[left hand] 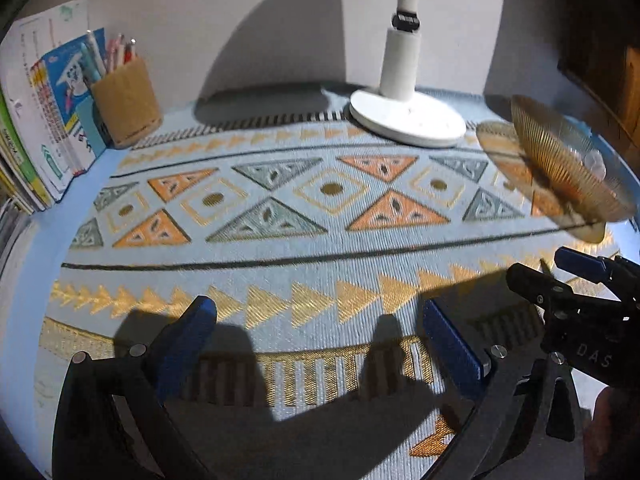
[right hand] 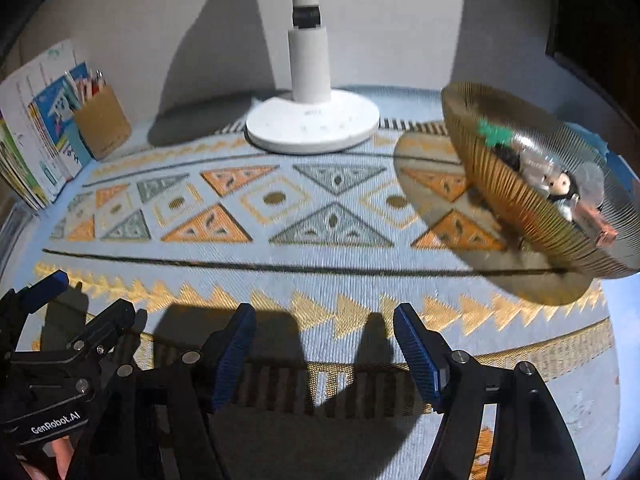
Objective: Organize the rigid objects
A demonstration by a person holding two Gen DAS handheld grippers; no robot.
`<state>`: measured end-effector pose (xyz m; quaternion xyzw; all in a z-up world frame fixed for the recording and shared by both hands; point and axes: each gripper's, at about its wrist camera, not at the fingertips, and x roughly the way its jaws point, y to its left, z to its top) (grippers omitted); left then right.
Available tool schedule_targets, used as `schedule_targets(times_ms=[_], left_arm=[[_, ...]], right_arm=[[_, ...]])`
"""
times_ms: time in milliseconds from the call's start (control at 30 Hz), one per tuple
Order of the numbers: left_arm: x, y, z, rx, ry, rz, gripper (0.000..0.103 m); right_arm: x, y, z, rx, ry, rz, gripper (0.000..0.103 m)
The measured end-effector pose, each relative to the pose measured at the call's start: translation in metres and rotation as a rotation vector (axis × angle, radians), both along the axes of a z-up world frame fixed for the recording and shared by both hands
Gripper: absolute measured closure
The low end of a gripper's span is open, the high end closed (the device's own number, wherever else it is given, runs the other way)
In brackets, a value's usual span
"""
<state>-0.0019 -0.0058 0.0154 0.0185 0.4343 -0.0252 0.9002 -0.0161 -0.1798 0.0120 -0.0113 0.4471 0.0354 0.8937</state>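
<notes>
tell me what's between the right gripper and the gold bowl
Nothing stands between them: in the right wrist view only bare patterned cloth lies between the open right gripper and the gold bowl.

Pale blue woven mat (right hand: 320, 272) with orange and grey triangles and gold arrowheads. Gold-ribbed glass bowl (right hand: 500, 184). White lamp base (right hand: 312, 128), tan pen holder (left hand: 128, 104)

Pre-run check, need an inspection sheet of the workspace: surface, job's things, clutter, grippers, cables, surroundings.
Surface: patterned mat on a blue table, centre bare.
Job's things: ribbed glass bowl at right holding small trinkets, all inside it.
Clutter: white lamp base at the back; pen holder and books back left.
Grippers: left gripper open, empty; right gripper open, empty; both low over the near edge.
Cables: nothing seen.
Surroundings: pale wall behind, dark furniture at right.
</notes>
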Motion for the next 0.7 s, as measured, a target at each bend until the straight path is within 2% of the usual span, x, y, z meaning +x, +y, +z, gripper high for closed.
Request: schedule_targets(times_ms=[133, 233, 400, 467, 600, 700], left_arm=[[0.003, -0.001, -0.006, 0.043, 0.017, 0.02, 0.001], [0.007, 0.004, -0.013, 0.02, 0.07, 0.038, 0.0], [0.011, 0.008, -0.017, -0.008, 0.079, 0.054, 0.0], [0.012, 0.008, -0.017, -0.009, 0.079, 0.059, 0.0], [0.013, 0.009, -0.017, -0.016, 0.077, 0.082, 0.0], [0.013, 0.011, -0.015, -0.018, 0.058, 0.074, 0.0]], right_arm=[[0.002, 0.001, -0.009, -0.004, 0.019, 0.001, 0.034], [0.002, 0.001, -0.009, -0.004, 0.017, 0.005, 0.033], [0.001, 0.004, -0.009, -0.027, 0.019, 0.008, 0.028], [0.001, 0.005, -0.011, -0.037, 0.023, 0.002, 0.018], [0.004, 0.003, -0.012, -0.026, 0.037, -0.005, 0.011], [0.005, 0.005, -0.014, -0.031, 0.051, -0.003, 0.0]])
